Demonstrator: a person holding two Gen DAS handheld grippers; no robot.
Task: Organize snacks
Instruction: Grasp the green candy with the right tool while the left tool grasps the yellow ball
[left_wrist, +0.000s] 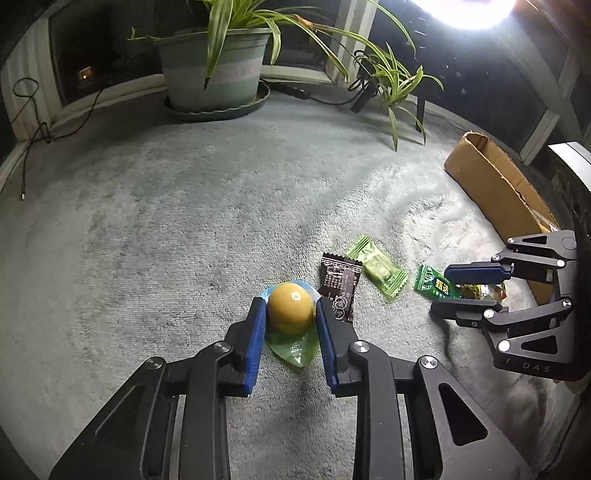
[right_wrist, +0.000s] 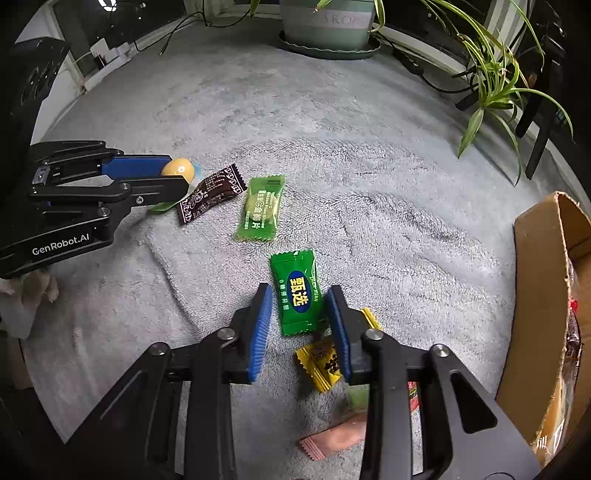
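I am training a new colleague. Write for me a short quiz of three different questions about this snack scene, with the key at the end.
1. True or false: the left gripper is closed around the yellow jelly cup.
2. Which snack lies between the fingers of the right gripper?
A. the brown packet
B. the dark green candy
C. the yellow candy
3. Fill in: on the robot's right side of the grey cloth stands an open ______ box.

Key
1. True; both blue pads press on its sides.
2. B; the pads flank it, and the right pad appears to touch its edge.
3. cardboard
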